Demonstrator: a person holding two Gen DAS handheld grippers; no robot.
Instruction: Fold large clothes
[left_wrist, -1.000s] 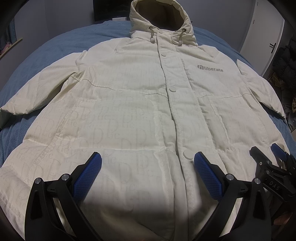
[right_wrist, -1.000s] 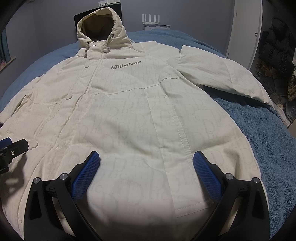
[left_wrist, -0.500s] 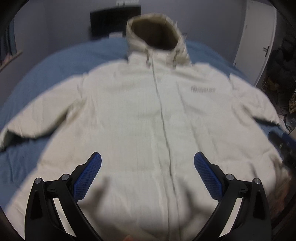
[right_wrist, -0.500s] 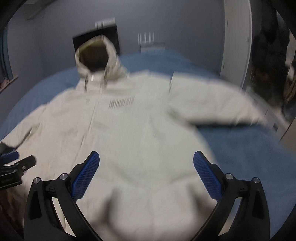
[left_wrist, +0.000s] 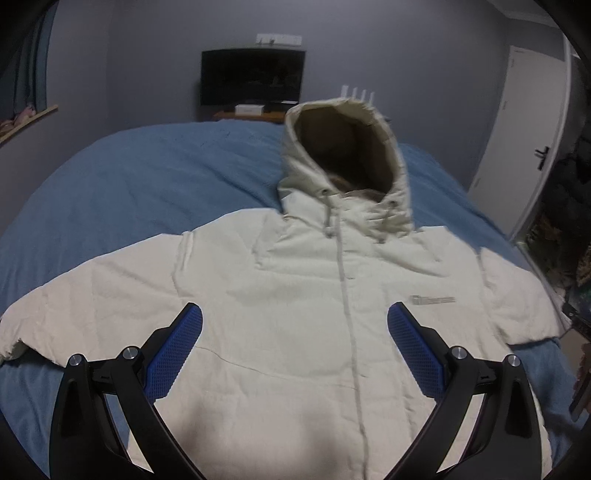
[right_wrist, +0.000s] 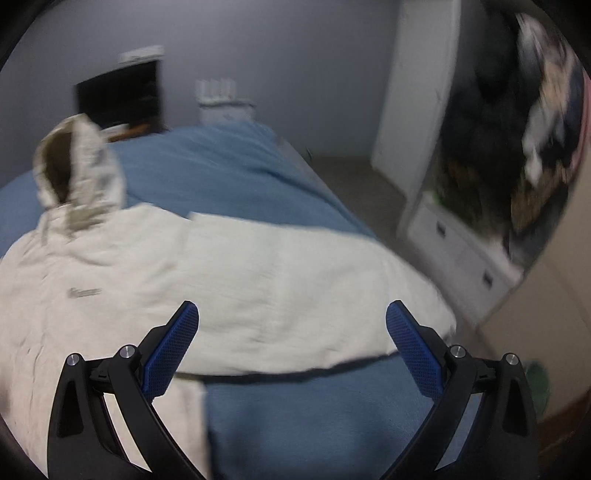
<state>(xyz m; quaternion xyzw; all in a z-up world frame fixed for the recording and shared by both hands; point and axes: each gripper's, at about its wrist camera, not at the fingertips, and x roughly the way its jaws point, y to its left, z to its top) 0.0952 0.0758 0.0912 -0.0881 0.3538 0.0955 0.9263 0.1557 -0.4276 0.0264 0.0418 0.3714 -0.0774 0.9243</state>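
Observation:
A large cream hooded jacket lies front up on the blue bed, sleeves spread, hood at the far end. My left gripper is open and empty above the chest. In the right wrist view the jacket's right sleeve stretches toward the bed's right edge. My right gripper is open and empty above that sleeve. The right view is blurred.
A dark TV stands on a stand against the far wall. A white door and a white drawer unit under piled clothes stand right of the bed. Grey floor runs along the bed.
Both grippers have moved from the jacket's hem up toward the chest and tilted up. The right one has swung right over the sleeve. Both stay open.

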